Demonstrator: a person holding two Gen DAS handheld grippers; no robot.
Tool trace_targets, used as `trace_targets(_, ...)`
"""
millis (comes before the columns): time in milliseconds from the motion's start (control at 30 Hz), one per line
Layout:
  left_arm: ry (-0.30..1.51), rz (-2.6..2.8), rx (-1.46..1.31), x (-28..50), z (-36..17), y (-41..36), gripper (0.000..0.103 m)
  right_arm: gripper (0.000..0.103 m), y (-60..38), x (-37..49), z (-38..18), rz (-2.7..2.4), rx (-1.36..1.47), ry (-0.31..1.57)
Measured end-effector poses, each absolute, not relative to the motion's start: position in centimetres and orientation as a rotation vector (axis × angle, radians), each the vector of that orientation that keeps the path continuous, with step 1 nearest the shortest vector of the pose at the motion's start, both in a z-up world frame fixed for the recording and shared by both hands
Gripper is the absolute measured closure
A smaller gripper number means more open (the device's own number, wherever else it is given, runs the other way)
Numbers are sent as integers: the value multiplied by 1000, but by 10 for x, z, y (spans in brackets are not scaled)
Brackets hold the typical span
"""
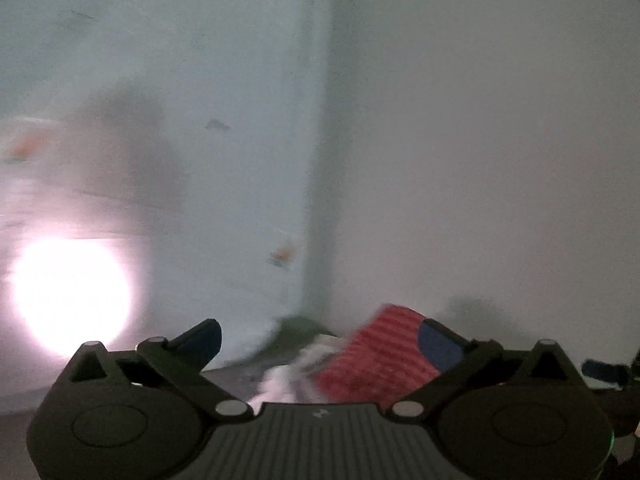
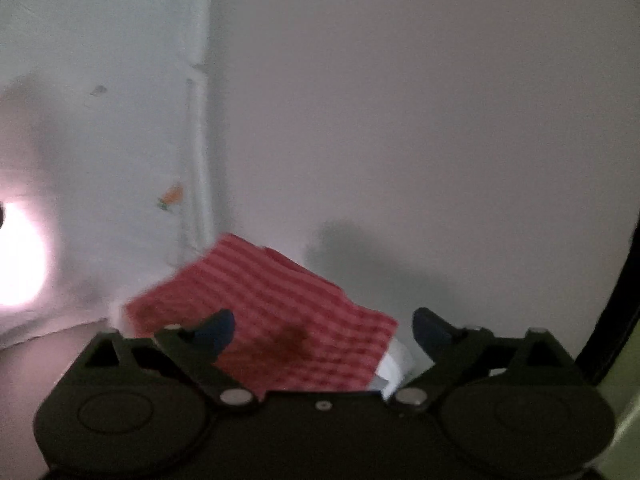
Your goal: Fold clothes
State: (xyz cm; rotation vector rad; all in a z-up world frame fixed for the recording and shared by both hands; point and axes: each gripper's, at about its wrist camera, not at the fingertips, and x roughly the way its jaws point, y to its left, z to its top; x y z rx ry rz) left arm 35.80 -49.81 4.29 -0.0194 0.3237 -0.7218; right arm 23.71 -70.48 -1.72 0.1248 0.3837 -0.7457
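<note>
Nearest in both views, the black gripper bodies fill the lower edge, and each claw stands spread wide with nothing pressed by its pads. The left gripper (image 1: 320, 340) has a red-and-white striped cloth (image 1: 380, 356) lying ahead of it, toward its right finger, with a crumpled white cloth (image 1: 288, 380) just beside it nearer the camera. The right gripper (image 2: 324, 330) looks over the same striped cloth (image 2: 260, 308), which here shows as a folded, slab-like stack with a darker blotch on top and white fabric (image 2: 394, 364) poking out under its right edge. Only the left view shows a dark green patch (image 1: 296, 330) behind the cloths. Farther off, pale walls (image 1: 480, 140) meet in a corner, and a bright glare (image 1: 72, 296) sits at the left. Everything is blurred.
</note>
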Motion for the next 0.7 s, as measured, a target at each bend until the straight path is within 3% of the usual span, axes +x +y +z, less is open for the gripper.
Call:
trace_targets(233,314,-444,-92,266,55,-367,0,0,-612,200,15,-426,-18,247)
trace_targets(700,490,-121,-93,129,45,-159,0,0,-393,113,20,-32,55,394)
